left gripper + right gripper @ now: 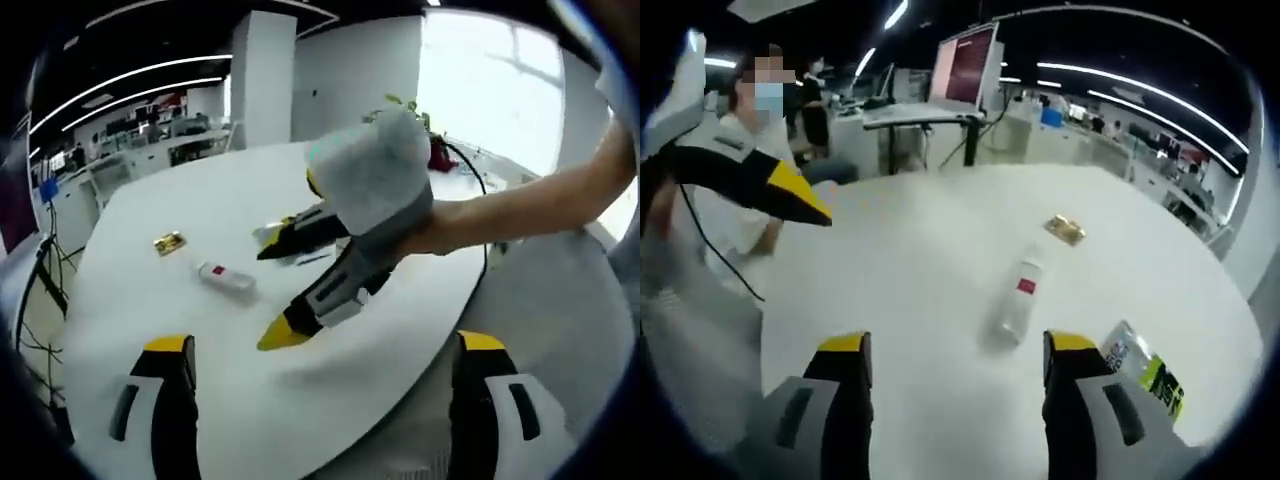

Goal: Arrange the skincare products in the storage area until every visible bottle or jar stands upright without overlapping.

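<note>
I see my left tongs [320,385] spread wide and holding nothing over the white counter [200,210]; ahead of them a small gold packet [169,243] and a clear bottle [226,277] lie flat. My right tongs [958,400] are likewise wide apart and empty, the bottle on its side just ahead, between their tips, a green-labelled sachet [1140,372] beside the right tip.

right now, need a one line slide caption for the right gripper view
Open right tool poised over a round white table, where a clear bottle with a red label lies on its side.
</note>
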`<state>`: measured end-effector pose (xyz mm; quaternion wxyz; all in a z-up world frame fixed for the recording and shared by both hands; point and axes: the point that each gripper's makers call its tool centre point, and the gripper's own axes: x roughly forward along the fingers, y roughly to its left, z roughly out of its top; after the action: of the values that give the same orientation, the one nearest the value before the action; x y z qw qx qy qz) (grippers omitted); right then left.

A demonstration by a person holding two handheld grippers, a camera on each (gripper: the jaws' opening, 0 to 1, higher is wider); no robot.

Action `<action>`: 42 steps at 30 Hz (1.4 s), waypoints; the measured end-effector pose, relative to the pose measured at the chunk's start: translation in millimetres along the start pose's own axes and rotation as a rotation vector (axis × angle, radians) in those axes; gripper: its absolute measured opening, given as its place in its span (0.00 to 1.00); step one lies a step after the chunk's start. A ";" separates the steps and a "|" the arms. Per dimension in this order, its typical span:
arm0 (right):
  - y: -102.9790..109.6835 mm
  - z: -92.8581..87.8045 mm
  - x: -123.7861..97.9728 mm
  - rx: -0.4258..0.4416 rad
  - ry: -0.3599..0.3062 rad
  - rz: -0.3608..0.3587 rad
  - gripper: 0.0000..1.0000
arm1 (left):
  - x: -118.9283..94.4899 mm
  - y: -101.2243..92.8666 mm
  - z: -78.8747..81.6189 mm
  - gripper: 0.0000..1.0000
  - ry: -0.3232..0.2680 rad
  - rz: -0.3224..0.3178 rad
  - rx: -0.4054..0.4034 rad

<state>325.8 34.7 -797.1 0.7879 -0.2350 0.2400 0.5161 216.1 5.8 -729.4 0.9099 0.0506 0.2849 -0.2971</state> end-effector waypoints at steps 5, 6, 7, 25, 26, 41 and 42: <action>-13.6 -1.6 13.1 0.075 0.000 -0.016 0.64 | 0.2 4.8 -1.3 0.99 0.001 0.002 -0.029; -15.4 -1.4 15.5 0.085 -0.002 -0.015 0.64 | 0.1 5.7 -0.1 0.99 -0.008 0.004 -0.034; -18.2 -2.8 18.3 0.096 0.005 -0.019 0.64 | 0.1 6.2 0.4 0.99 -0.010 0.006 -0.036; -31.7 -3.3 48.6 0.182 0.001 -0.022 0.48 | 2.5 13.4 -6.4 0.99 0.030 0.043 0.019; -30.5 -3.4 48.2 0.188 -0.006 -0.017 0.47 | 2.5 12.9 -5.7 0.99 0.026 0.040 0.018; -35.4 -6.6 53.9 0.180 -0.019 -0.050 0.32 | 4.7 13.9 -12.6 0.99 0.075 0.058 0.078; -33.9 -6.5 54.5 0.165 -0.014 -0.047 0.32 | 4.7 13.2 -11.8 0.99 0.070 0.052 0.067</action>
<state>375.5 56.8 -831.8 0.8180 -0.1713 0.2708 0.4776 220.9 17.3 -742.8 0.9047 0.0990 0.3049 -0.2807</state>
